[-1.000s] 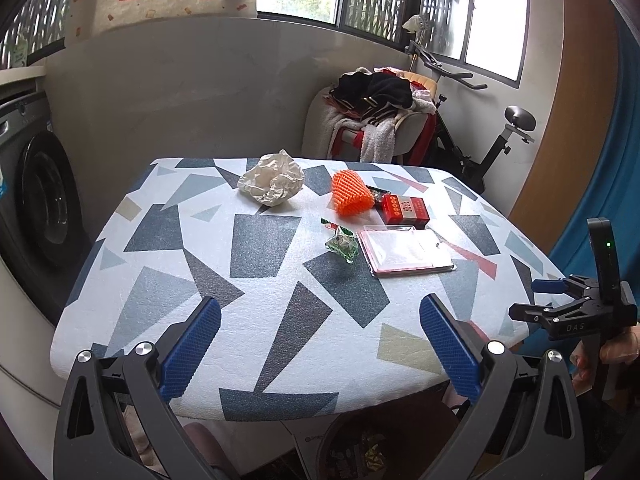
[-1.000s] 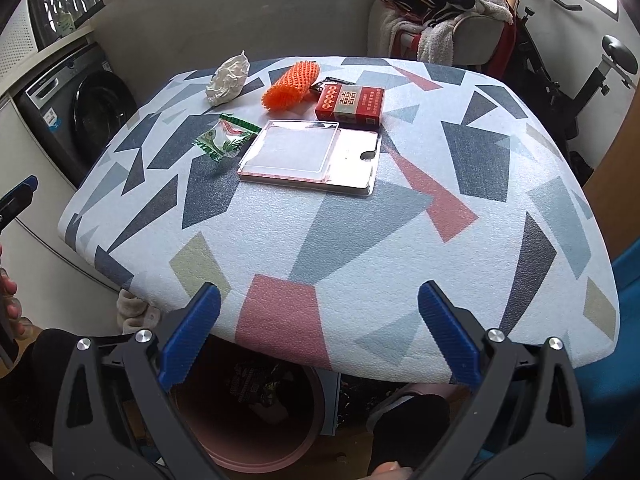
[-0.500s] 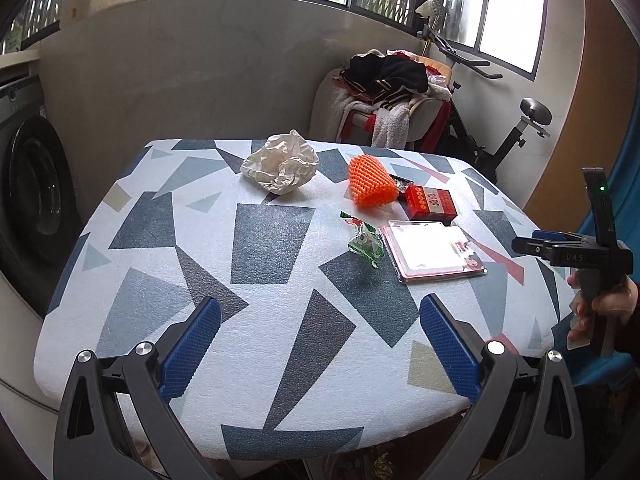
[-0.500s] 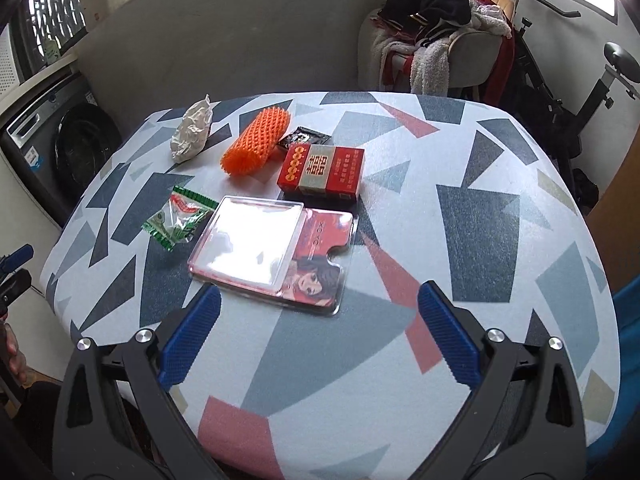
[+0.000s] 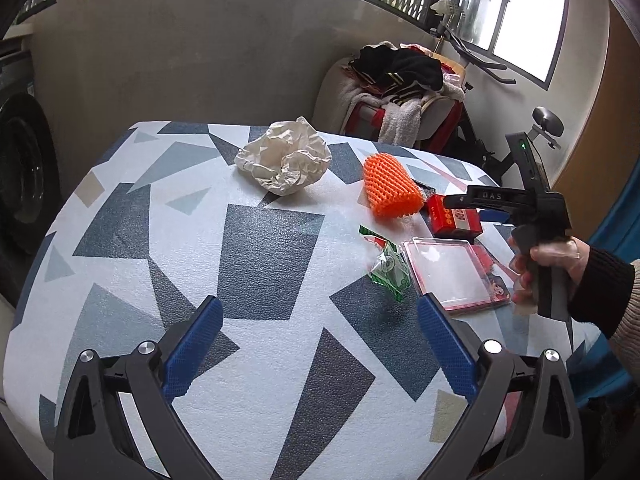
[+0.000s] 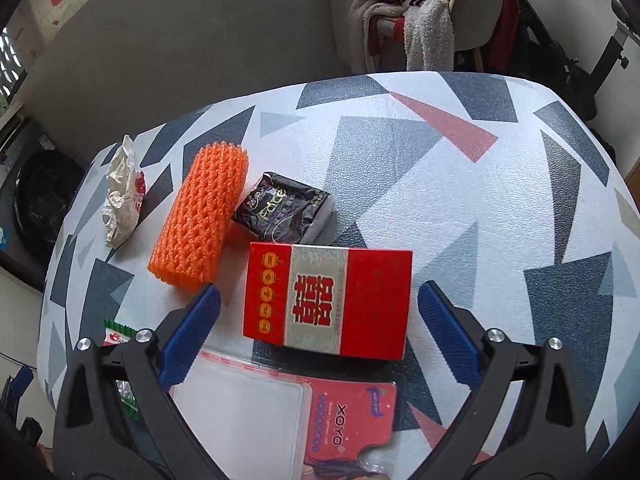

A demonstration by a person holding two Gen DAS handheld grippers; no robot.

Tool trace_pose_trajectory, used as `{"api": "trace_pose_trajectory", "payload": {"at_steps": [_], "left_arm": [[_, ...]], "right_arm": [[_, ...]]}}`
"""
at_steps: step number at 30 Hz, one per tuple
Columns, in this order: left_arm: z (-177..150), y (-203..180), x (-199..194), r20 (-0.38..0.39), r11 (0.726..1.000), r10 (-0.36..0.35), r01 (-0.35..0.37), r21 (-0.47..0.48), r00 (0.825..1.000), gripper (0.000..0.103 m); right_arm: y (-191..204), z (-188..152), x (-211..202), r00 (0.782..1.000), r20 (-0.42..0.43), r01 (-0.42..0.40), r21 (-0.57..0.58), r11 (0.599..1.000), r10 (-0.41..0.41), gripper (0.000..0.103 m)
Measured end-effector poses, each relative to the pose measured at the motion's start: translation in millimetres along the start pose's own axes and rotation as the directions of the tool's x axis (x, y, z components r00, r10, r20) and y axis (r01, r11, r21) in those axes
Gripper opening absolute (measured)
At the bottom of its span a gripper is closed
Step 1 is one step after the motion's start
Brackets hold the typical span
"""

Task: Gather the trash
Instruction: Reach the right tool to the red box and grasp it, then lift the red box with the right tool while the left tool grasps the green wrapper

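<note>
Trash lies on the patterned table (image 5: 264, 248): crumpled white paper (image 5: 285, 161), an orange foam net (image 5: 390, 191), a green wrapper (image 5: 390, 270), a clear plastic blister pack (image 5: 452, 274) and a red box (image 5: 454, 218). My left gripper (image 5: 320, 344) hovers open over the table's near middle, nothing between its fingers. My right gripper (image 6: 318, 332) is open, low over the table, with the red box (image 6: 328, 300) between its blue fingers (image 6: 192, 332). A black crumpled packet (image 6: 284, 210) sits behind the box, the orange net (image 6: 200, 218) and white paper (image 6: 122, 194) to its left.
A person's hand (image 5: 556, 260) holds the right gripper at the table's right edge. A washing machine (image 5: 20, 168) stands left of the table. A chair piled with clothes (image 5: 400, 92) and an exercise bike (image 5: 536, 128) stand behind it.
Both grippers have come up and forward over the table. The right one has closed in on the red box, which now sits between its open fingers.
</note>
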State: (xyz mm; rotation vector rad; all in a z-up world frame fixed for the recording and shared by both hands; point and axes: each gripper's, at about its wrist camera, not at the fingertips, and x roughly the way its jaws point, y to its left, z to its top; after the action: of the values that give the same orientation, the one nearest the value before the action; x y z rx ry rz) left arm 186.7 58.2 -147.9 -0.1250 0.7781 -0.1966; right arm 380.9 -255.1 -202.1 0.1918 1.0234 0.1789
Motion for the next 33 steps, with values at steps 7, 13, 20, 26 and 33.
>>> {"api": "trace_pose_trajectory", "payload": {"at_steps": [7,13,20,26,33], "left_arm": [[0.1,-3.0,17.6,-0.031,0.998,-0.059,0.059,-0.019,0.998,0.082],[11.0,-5.8,45.3,-0.079,0.989,-0.119,0.111,-0.096,0.99,0.067],[20.3,-8.6,88.0,-0.144,0.96,-0.199,0.163,-0.229,0.969,0.05],[26.8,-37.4,106.8,-0.177,0.97,-0.21,0.182,-0.161,0.962,0.049],[25.9,-44.6,97.9,-0.169,0.984,-0.165,0.152,-0.089,0.972,0.006]], "right_arm": [[1.3,3.8,24.4,0.996,-0.076,0.046,0.031,0.998,-0.044,0.088],[0.7,-7.0,-14.1,0.999,0.042,-0.005,-0.019,1.0,0.006,0.089],[-12.5,-41.3,-66.7,0.989,0.135,-0.059,-0.047,0.997,0.065,0.089],[-21.6,-80.8,-102.5,0.982,0.178,-0.047,-0.07,0.996,0.059,0.089],[-29.7,-115.0,-132.5,0.98,0.189,-0.051,-0.054,0.997,0.061,0.089]]}}
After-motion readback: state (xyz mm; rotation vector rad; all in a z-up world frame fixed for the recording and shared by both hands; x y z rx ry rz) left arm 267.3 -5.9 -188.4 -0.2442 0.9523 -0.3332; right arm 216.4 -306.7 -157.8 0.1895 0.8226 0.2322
